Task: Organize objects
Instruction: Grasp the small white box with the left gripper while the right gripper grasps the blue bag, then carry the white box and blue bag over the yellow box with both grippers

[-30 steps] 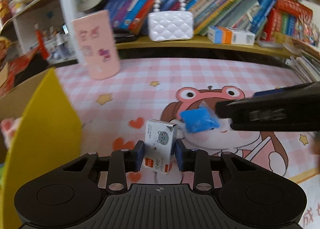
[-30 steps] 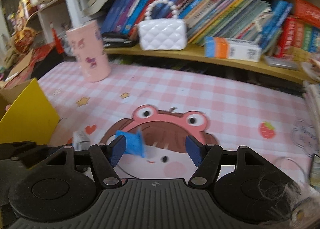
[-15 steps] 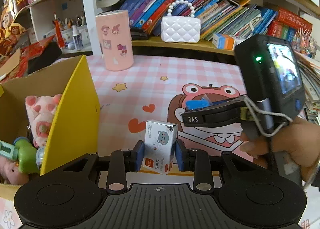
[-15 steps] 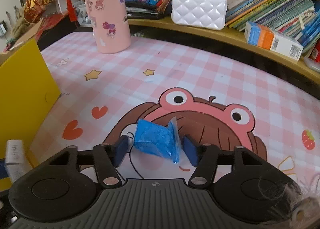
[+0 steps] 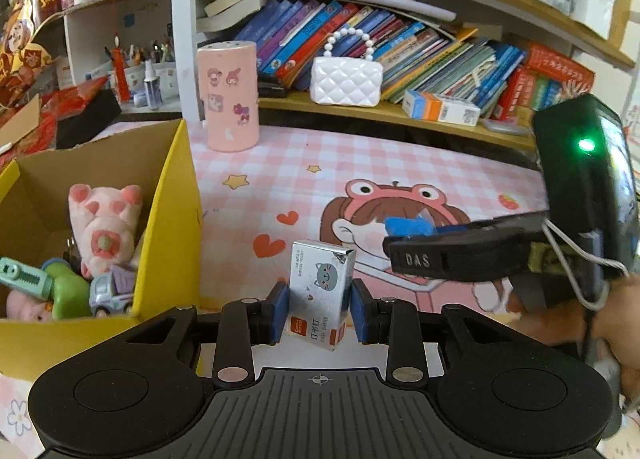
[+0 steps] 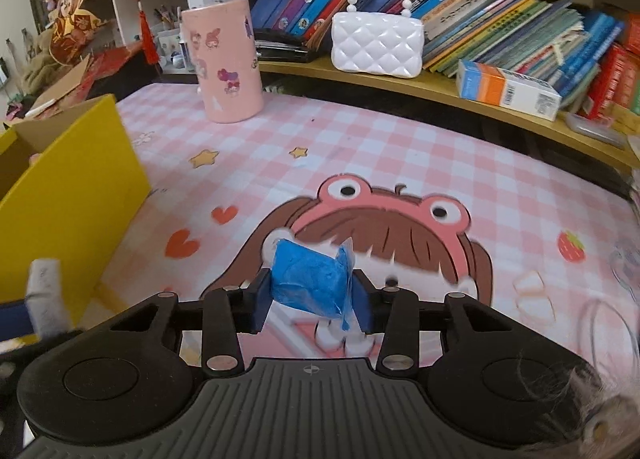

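Note:
My left gripper (image 5: 320, 307) is shut on a small silver staple box (image 5: 322, 287) with a cat picture, held upright above the pink checked mat (image 5: 360, 163). To its left stands the open yellow cardboard box (image 5: 176, 219). My right gripper (image 6: 312, 299) holds a crumpled blue packet (image 6: 308, 283); its jaws are closing and the pads press both sides. In the left wrist view the right gripper (image 5: 400, 243) reaches in from the right with the blue packet (image 5: 408, 226) at its tip. The staple box (image 6: 46, 295) shows blurred at the right view's left edge, beside the yellow box (image 6: 80, 195).
Inside the yellow box lie a pink plush (image 5: 104, 227), a toy truck (image 5: 112, 291) and green toys. A pink cylinder (image 5: 230, 95) stands at the mat's back left. On the shelf behind are a white quilted purse (image 5: 346, 81), books and an orange-white carton (image 5: 440, 111). A hand (image 5: 616, 319) grips the right tool.
The right gripper's jaws came together around the blue packet and now grip it. The left gripper drew back and up with the staple box, bringing the yellow box's inside into view.

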